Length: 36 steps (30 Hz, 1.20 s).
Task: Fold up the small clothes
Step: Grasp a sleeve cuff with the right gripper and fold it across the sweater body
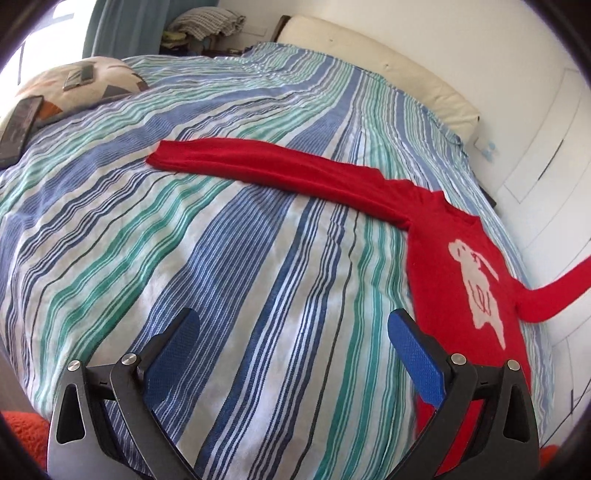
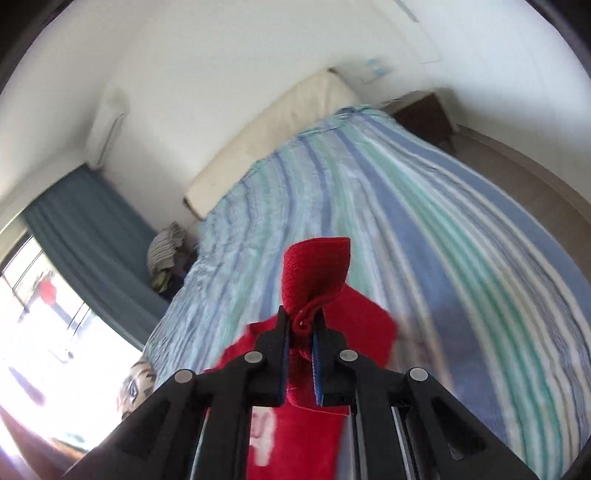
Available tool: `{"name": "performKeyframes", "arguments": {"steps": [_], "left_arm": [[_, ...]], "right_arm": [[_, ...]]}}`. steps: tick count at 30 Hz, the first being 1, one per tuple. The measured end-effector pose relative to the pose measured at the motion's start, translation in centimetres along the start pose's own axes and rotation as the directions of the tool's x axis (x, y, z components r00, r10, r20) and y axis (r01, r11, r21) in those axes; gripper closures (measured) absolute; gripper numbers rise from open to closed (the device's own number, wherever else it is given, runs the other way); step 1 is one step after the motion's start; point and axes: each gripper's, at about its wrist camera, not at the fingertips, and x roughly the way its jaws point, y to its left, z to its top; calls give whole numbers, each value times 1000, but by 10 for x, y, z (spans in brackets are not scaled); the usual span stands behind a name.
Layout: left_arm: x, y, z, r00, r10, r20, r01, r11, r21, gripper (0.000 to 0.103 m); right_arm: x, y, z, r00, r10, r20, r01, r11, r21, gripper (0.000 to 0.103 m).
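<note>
- Pinching a bunched red sleeve cuff point(image 2: 314, 273), the right gripper point(image 2: 301, 332) has its jaws nearly together on the knit; cuff end sticks up past the fingertips, and the view behind is blurred.
- Left gripper point(image 1: 293, 325) holds nothing, blue-padded fingers point(image 1: 417, 354) spread wide over the striped bedcover point(image 1: 221, 240); its right finger overlaps the sweater's lower edge in the view, contact cannot be told.
- Red sweater point(image 1: 443, 266) lies flat on the bedcover at the right of the left wrist view, body just past the left gripper's right finger.
- White knitted animal figure point(image 1: 476, 280) on the sweater front; no readable letters, no brand tag seen. A white patch of it point(image 2: 262, 439) also shows under the right gripper, too blurred to read.
- One sleeve point(image 1: 266, 166) lies stretched straight out across the cover toward the left side, flat.
- Other sleeve point(image 1: 561, 291) rises off the bed toward the right frame edge.
- Orange fuzzy fabric point(image 1: 26, 435) at the lower left corner, below the bed edge.
- Patterned pillow point(image 1: 85, 88) at far left on the bed, with a dark phone-like slab point(image 1: 18, 129) and two small flat devices point(image 1: 79, 75) on it; screens unreadable.
- Cream headboard cushion point(image 1: 373, 66) behind the bed against the white wall point(image 1: 480, 55).
- Folded striped textile pile point(image 1: 207, 22) and blue curtain point(image 1: 122, 26) at the far back.
</note>
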Motion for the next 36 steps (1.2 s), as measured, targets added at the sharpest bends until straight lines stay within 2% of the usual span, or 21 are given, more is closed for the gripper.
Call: {"name": "performKeyframes", "arguments": {"steps": [2, 4, 6, 7, 8, 9, 10, 12, 15, 18, 21, 22, 24, 25, 26, 27, 28, 31, 33, 34, 36], "left_arm": [[-4, 4, 2, 1000, 4, 19, -3, 1000, -5, 1], [-7, 9, 3, 1000, -4, 31, 5, 1000, -28, 1], [-10, 15, 5, 999, -9, 41, 12, 999, -53, 1], [-11, 18, 5, 999, -6, 43, 9, 998, -62, 1], [-11, 21, 5, 999, -2, 42, 5, 998, -69, 1], [-11, 24, 5, 999, 3, 39, -1, 997, -75, 1], [-10, 26, 4, 999, 9, 36, -6, 997, -81, 1], [-10, 30, 3, 999, 12, 30, -9, 995, -99, 1], [-9, 33, 3, 1000, 5, 28, -2, 993, -117, 1], [-5, 29, 4, 1000, -3, 22, 6, 993, -115, 1], [2, 17, 2, 1000, 3, 0, -3, 998, -69, 1], [4, 12, 0, 1000, 11, -7, -11, 999, -44, 1], [7, 2, -4, 999, 29, -17, -29, 999, 14, 1], [8, -2, -6, 999, 38, -21, -37, 999, 40, 1], [9, -5, -8, 999, 45, -27, -44, 997, 58, 1], [10, -6, -10, 998, 50, -35, -47, 997, 66, 1], [11, -6, -11, 998, 50, -43, -47, 997, 64, 1], [13, -4, -11, 998, 38, -53, -35, 998, 46, 1], [14, -6, -10, 998, 30, -55, -27, 998, 50, 1], [14, -7, -11, 998, 27, -58, -24, 998, 56, 1], [15, -11, -13, 998, 23, -63, -18, 997, 72, 1]], "right_arm": [[40, 57, -2, 995, 78, -55, -81, 995, -63, 93], [83, 106, -18, 985, 125, -118, -139, 984, -112, 92], [129, 143, -43, 977, 123, -173, -152, 975, -163, 91], [152, 158, -55, 971, 123, -207, -160, 972, -173, 85], [172, 163, -70, 956, 134, -261, -179, 971, -157, 77], [196, 166, -79, 931, 149, -333, -198, 973, -117, 50], [212, 166, -89, 911, 165, -379, -208, 975, -78, 34], [221, 156, -104, 896, 197, -398, -226, 974, -28, 35], [223, 124, -103, 891, 215, -399, -221, 975, 32, 35], [224, 91, -97, 901, 135, -411, -131, 991, 39, 35], [230, 48, -108, 881, 85, -466, -42, 994, 102, 35], [235, 31, -116, 874, 51, -483, 1, 994, 108, 35], [243, -4, -130, 860, -91, -502, 142, 988, 64, 35], [245, -24, -137, 841, -175, -513, 230, 972, 44, 35], [243, -44, -143, 815, -248, -524, 308, 951, 28, 38], [238, -57, -146, 809, -280, -516, 337, 941, 17, 53], [231, -62, -145, 823, -281, -494, 327, 945, 6, 62], [199, -46, -139, 839, -329, -433, 305, 944, -125, 54], [174, -25, -145, 862, -245, -443, 189, 968, -167, 54], [160, -16, -154, 866, -191, -461, 126, 978, -168, 53], [132, -1, -178, 850, -82, -520, 10, 990, -140, 52]]}}
